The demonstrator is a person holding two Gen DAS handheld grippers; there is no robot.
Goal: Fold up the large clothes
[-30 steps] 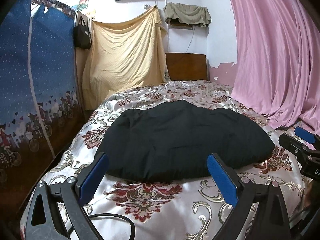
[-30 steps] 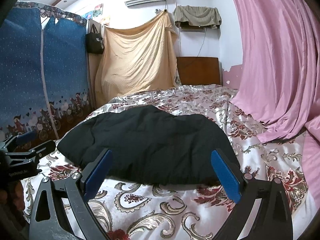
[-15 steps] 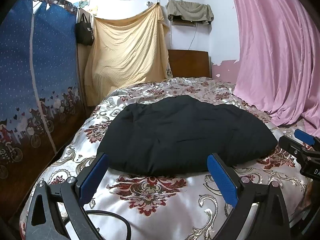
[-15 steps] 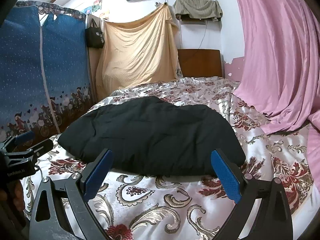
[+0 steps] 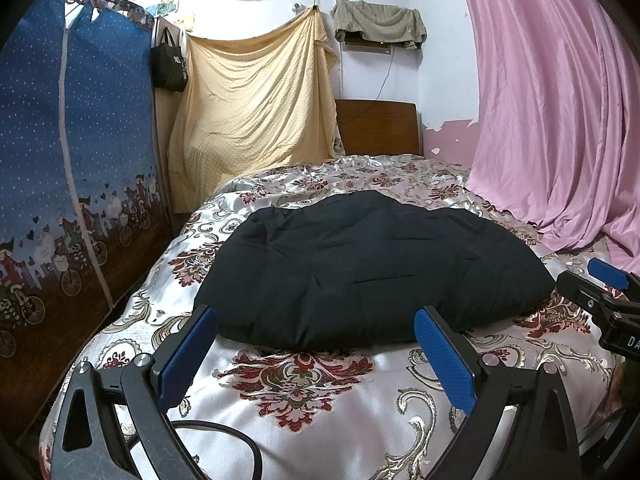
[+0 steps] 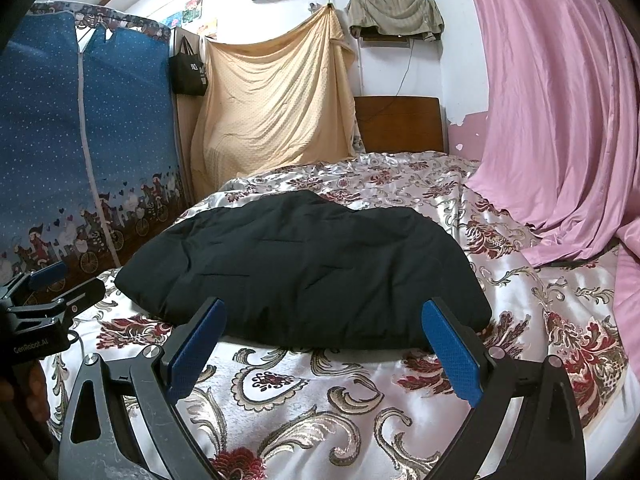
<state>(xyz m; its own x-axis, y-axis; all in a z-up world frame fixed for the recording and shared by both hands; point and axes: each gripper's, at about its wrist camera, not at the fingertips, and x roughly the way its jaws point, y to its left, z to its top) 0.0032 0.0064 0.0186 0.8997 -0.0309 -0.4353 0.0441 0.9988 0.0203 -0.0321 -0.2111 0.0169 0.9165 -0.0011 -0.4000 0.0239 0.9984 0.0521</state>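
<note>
Ahead of us, both our left tool [image 5: 316,354] and right tool [image 6: 326,350] wide, empty, above the bed [image 5: 320,396] near the folded black garment [image 5: 372,264].

A home bedroom

A bed [image 5: 304,384] with headboard [image 5: 378,128] is seen, flanked by a fabric wardrobe [image 5: 76,168] and pink curtain [image 5: 560,100].

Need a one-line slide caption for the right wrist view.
Open right gripper hovers near a folded black garment on the floral bed.

Bed [image 5: 304,396] under black garment [image 5: 372,264] hidden; bag [image 6: 188,72] txt unreadable.
</note>
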